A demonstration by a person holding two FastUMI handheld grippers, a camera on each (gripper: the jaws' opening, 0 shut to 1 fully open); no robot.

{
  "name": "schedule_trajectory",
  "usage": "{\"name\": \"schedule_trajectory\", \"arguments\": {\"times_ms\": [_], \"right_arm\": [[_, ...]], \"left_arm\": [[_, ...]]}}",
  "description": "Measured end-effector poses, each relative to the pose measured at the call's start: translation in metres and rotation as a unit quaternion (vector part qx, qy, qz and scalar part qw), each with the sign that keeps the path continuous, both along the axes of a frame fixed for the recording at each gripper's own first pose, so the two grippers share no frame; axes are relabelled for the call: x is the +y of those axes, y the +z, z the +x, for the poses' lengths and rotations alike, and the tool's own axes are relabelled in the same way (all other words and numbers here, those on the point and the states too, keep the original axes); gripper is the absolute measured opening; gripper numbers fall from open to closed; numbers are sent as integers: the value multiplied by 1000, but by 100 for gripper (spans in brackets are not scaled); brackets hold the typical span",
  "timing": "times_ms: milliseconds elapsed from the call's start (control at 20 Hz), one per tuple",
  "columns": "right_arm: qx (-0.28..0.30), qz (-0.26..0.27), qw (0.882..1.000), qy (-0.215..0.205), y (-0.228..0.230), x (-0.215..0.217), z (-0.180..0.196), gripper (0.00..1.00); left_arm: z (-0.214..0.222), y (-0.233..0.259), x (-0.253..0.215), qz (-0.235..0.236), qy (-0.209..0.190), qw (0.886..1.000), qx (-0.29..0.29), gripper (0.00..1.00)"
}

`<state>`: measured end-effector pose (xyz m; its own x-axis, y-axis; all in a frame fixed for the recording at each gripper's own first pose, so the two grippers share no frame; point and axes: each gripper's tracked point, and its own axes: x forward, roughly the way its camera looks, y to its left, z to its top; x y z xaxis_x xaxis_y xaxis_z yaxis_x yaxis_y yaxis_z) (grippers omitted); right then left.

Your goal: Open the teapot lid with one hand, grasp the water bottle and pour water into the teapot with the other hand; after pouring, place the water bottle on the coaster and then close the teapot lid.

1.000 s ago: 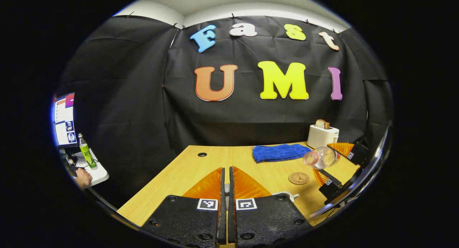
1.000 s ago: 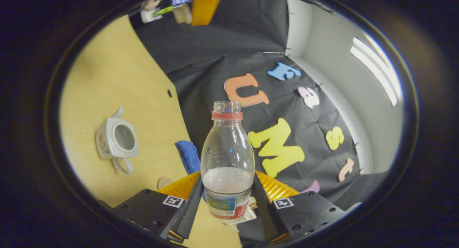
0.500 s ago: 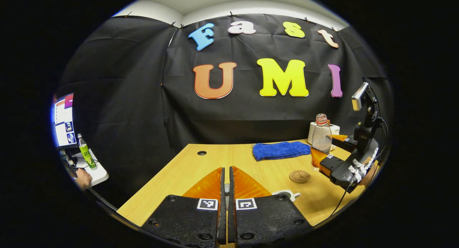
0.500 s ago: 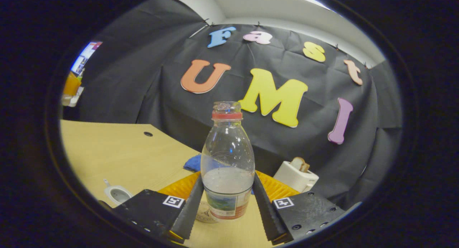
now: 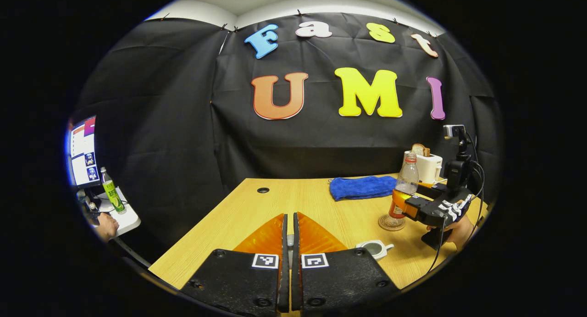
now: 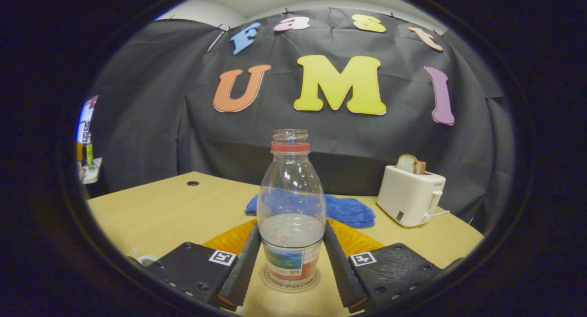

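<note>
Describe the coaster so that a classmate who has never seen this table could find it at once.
Start at the white toaster on the wooden table, then come forward past the blue cloth. The coaster is the flat round disc under the water bottle, the only disc on the table.

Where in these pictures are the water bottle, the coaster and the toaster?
water bottle (image 6: 290,197): right gripper view, clear body above the label.
coaster (image 6: 268,280): right gripper view, rim left of the bottle's base.
toaster (image 6: 408,197): right gripper view, white front face.
</note>
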<state>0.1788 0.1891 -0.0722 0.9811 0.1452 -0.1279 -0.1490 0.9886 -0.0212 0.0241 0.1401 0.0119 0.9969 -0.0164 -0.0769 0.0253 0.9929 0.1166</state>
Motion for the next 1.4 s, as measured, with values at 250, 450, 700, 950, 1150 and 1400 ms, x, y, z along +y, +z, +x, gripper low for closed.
{"name": "schedule_trajectory", "arguments": {"times_ms": [250, 450, 700, 950, 1150, 1400], "right_arm": [[8, 2, 1000, 11, -3, 3, 2, 88], [-9, 6, 1000, 17, 9, 4, -3, 98], [-34, 5, 999, 19, 30, -3, -22, 96], [-66, -7, 998, -1, 47, -26, -52, 95], [-83, -11, 996, -17, 51, -43, -77, 96], [-81, 5, 996, -27, 46, -63, -103, 95]], "left_arm": [[0, 1, -2, 2, -3, 1000, 0, 4], [1, 0, -6, 4, -7, 1000, -1, 4], [3, 5, -33, -9, -55, 998, -18, 4], [13, -7, -72, -24, -119, 992, -27, 4], [26, -24, -92, -27, -145, 989, -24, 4], [43, -63, -121, -50, -186, 981, 12, 4]]}}
